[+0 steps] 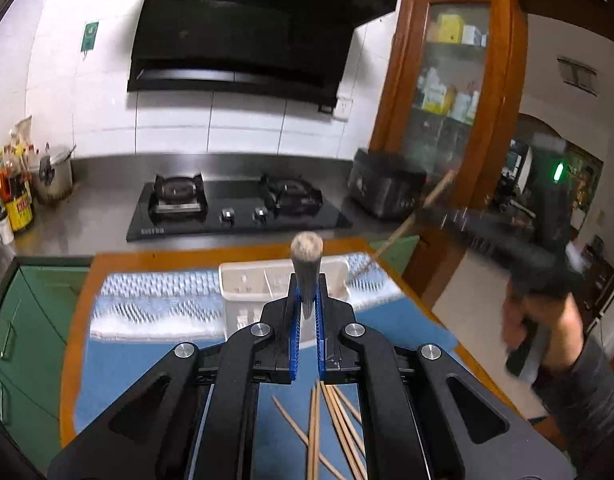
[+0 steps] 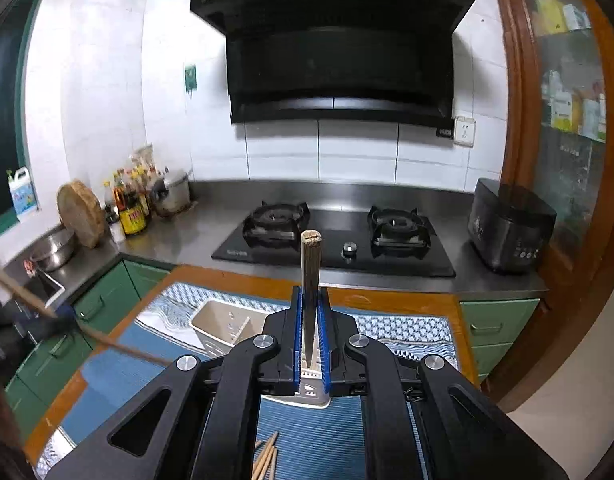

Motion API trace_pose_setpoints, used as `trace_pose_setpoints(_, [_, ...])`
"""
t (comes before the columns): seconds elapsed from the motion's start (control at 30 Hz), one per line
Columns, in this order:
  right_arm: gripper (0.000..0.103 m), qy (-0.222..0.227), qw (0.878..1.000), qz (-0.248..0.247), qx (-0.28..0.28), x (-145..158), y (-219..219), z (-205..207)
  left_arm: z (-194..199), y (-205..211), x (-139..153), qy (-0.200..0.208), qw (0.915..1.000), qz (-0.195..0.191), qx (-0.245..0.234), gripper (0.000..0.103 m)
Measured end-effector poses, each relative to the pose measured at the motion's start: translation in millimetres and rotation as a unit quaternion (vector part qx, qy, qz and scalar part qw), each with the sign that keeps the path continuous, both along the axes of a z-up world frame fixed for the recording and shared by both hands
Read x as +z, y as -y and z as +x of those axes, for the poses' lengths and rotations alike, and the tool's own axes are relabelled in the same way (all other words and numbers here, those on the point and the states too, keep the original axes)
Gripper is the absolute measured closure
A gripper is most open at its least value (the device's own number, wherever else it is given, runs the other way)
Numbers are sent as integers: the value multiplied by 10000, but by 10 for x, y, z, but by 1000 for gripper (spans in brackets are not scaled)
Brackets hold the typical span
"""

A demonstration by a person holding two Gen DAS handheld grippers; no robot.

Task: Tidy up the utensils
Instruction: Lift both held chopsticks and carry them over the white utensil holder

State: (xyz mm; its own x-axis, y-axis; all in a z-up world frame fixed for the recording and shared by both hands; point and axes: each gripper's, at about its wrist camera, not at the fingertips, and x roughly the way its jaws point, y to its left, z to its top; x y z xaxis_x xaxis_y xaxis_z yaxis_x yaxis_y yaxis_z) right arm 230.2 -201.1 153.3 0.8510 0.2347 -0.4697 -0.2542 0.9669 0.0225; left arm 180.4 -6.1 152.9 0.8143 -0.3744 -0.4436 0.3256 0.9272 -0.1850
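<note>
My left gripper [image 1: 305, 286] is shut on a wooden chopstick [image 1: 306, 256] that points forward, above a white slotted utensil holder [image 1: 247, 280] on the blue mat. My right gripper [image 2: 310, 300] is shut on another chopstick [image 2: 311, 264], held above the same holder [image 2: 219, 326]. Several loose chopsticks [image 1: 335, 420] lie on the mat below the left gripper; their tips show in the right wrist view [image 2: 267, 456]. The right gripper with its chopstick appears blurred at the right of the left wrist view [image 1: 435, 196]. The left gripper's chopstick [image 2: 23, 292] shows blurred at the left of the right wrist view.
A blue striped mat [image 1: 147, 360] covers an orange-edged table [image 1: 73, 340]. Behind it are a steel counter with a gas hob [image 2: 331, 240], a black cooker [image 2: 507, 224], sauce bottles [image 2: 131, 204] and a pot [image 1: 55, 176]. A wooden cabinet [image 1: 459, 92] stands at the right.
</note>
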Motion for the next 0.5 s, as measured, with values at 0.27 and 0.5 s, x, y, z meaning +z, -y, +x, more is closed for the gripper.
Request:
trace_pose_setpoints(0.27, [96,-293,9990,-334,65,-303,-154,258,629,47,57,-136,9989,267,367,98])
trace_pose_setpoints(0.5, [96,-234,9989,-385,114,-372,-162,287,850,12,47,-205,9989,83,415,98])
